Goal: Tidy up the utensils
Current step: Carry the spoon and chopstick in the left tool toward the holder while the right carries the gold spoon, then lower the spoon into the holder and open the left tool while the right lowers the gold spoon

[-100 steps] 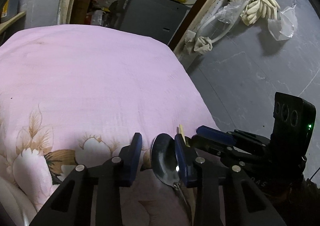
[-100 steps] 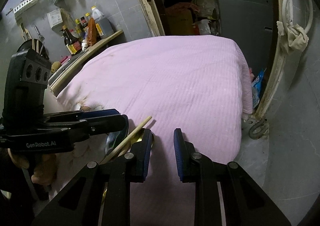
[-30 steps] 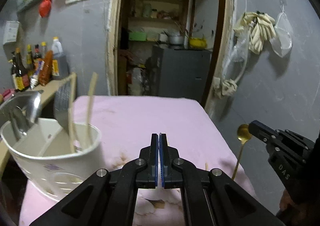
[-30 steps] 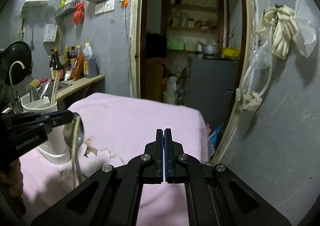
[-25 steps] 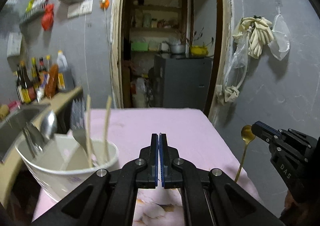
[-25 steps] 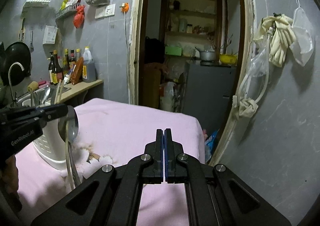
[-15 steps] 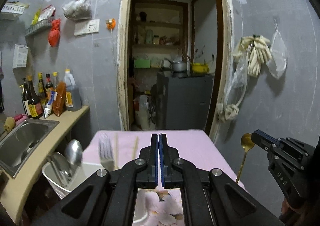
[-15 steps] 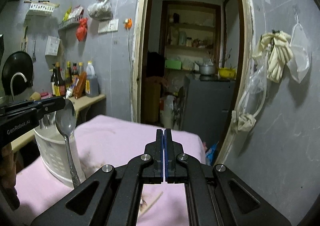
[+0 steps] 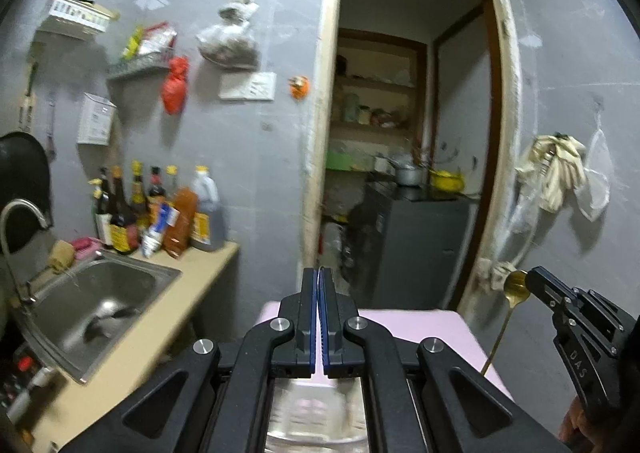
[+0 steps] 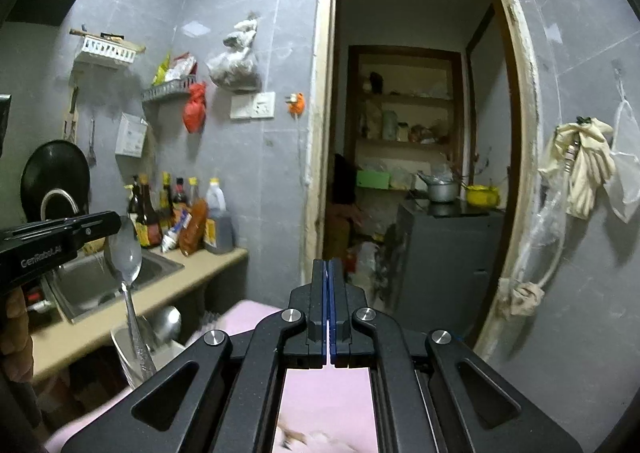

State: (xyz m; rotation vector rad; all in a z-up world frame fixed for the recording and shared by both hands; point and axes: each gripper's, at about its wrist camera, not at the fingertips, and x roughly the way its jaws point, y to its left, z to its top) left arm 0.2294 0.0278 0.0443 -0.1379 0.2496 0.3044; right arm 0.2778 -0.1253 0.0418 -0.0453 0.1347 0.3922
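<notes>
Left tongs: the left tongs [image 9: 319, 293] are squeezed tight on the bowl of the silver spoon [image 10: 127, 257]. Its handle hangs straight down under the tips.
Right tongs: the right tongs [image 10: 329, 285] are squeezed tight on the bowl of the gold spoon [image 9: 516, 287]. Its thin handle hangs down and leans a little back toward the hand.
Where the cup is: the white cup [image 10: 120, 349] sits below the left tongs, with the tip of the silver spoon's handle right at its top edge. From the right tongs it is down and off to the left. Another spoon is standing in it.
Under both tongs: the pink cloth [image 10: 324, 393] lies below them.
Off to the left of the tongs: the sink [image 9: 100, 293] and some bottles.
How the hands are held: both tongs are lifted high and point level at the doorway, side by side but well apart.
What could go wrong: each spoon is pinched only by its smooth round bowl, so it may swing, turn or slip out.
Another worry: letting go when the handle is not over the cup would drop the spoon on the cloth, or push the cup over.
Also: the gold spoon is far from the cup, so a quick swing across could shake it loose.
</notes>
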